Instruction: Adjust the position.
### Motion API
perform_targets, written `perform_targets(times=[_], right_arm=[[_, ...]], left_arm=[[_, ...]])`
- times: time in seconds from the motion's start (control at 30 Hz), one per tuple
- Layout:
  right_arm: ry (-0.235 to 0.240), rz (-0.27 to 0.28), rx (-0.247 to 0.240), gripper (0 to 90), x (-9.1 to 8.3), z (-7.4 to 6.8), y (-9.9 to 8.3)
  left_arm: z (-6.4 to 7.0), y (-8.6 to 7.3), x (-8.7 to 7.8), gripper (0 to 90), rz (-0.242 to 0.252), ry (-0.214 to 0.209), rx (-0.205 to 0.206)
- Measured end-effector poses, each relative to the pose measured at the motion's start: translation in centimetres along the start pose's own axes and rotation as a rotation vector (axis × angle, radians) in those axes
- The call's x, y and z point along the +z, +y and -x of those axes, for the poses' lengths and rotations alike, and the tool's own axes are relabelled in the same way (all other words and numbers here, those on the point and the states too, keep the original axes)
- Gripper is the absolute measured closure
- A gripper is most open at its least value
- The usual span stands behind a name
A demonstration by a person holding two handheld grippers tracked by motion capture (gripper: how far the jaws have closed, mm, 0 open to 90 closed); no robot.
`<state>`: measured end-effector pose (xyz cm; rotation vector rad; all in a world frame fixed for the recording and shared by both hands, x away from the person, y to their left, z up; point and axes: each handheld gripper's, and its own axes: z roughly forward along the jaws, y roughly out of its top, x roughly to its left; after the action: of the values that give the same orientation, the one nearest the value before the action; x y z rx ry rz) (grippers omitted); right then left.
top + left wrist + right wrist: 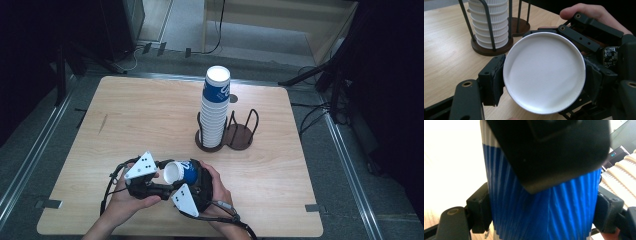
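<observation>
Currently we see both grippers, left (162,187) and right (192,175), clamped on one blue cup (181,172) above the table (125,115).

Wooden table (150,125), cup rack (239,136) atop

Left tool (159,186): matte black frame, blocky black jaw pads with squared edges; a brass-coloured round bushing sits in each jaw arm. On top, a light grey three-cornered plate (141,165) with small dark dots. A thin black cable (107,190) loops off its outer side.

Right tool (196,181): same black build, linked black bars with small round holes and screw heads, and a small exposed circuit board (610,57) with fine pale markings beside the bars. Its own grey dotted three-cornered plate (185,198) lies just beside the left tool's plate. A black cable with a grey connector sleeve (223,205) trails from it. Forearms bare, no sleeves visible.
</observation>
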<state>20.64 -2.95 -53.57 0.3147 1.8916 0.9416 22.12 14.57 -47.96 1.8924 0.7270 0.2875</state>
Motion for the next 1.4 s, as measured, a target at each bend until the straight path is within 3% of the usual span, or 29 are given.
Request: perform_targets(times=[0.13, 0.3, 0.47, 0.53, 0.63, 0.8, 0.93, 1.2, 1.4], right_arm=[[0.000, -0.012, 0.006, 14.4, 0.1, 0.0, -0.1], [0.001, 0.005, -0.001, 17.6, -0.1, 0.1, -0.2], [-0.008, -0.002, -0.083, 19.7, -0.1, 0.0, -0.3], [-0.009, 0.001, -0.114, 19.6, -0.2, -0.1, -0.3], [-0.009, 0.018, -0.147, 18.6, -0.2, -0.3, -0.2], [-0.021, 0.023, -0.132, 14.5, -0.1, -0.3, -0.3], [-0.006, 0.025, -0.089, 13.0, -0.4, 0.0, -0.2], [-0.035, 0.029, -0.055, 7.9, -0.7, 0.6, 0.0], [-0.052, 0.009, 0.003, 5.5, -0.7, 1.0, -0.1]], left_arm=[[-0.2, 0.1, -0.3, 29.0, 0.019, -0.016, -0.013], [-0.7, 0.1, -0.5, 28.7, 0.025, -0.044, -0.050], [-0.9, 0.1, 0.1, 25.5, -0.037, -0.063, -0.097], [-0.8, 0.0, 0.3, 22.2, -0.061, -0.070, -0.100], [-0.6, 0.0, 0.3, 25.4, -0.067, -0.063, -0.083], [-1.0, -0.1, 0.1, 27.1, -0.042, -0.071, -0.088], [-1.3, -0.2, -0.2, 27.3, -0.002, -0.050, -0.079], [-2.4, -0.3, -1.2, 27.3, 0.103, 0.010, -0.113], [-3.4, -0.6, -1.9, 27.2, 0.154, 0.041, -0.139]])
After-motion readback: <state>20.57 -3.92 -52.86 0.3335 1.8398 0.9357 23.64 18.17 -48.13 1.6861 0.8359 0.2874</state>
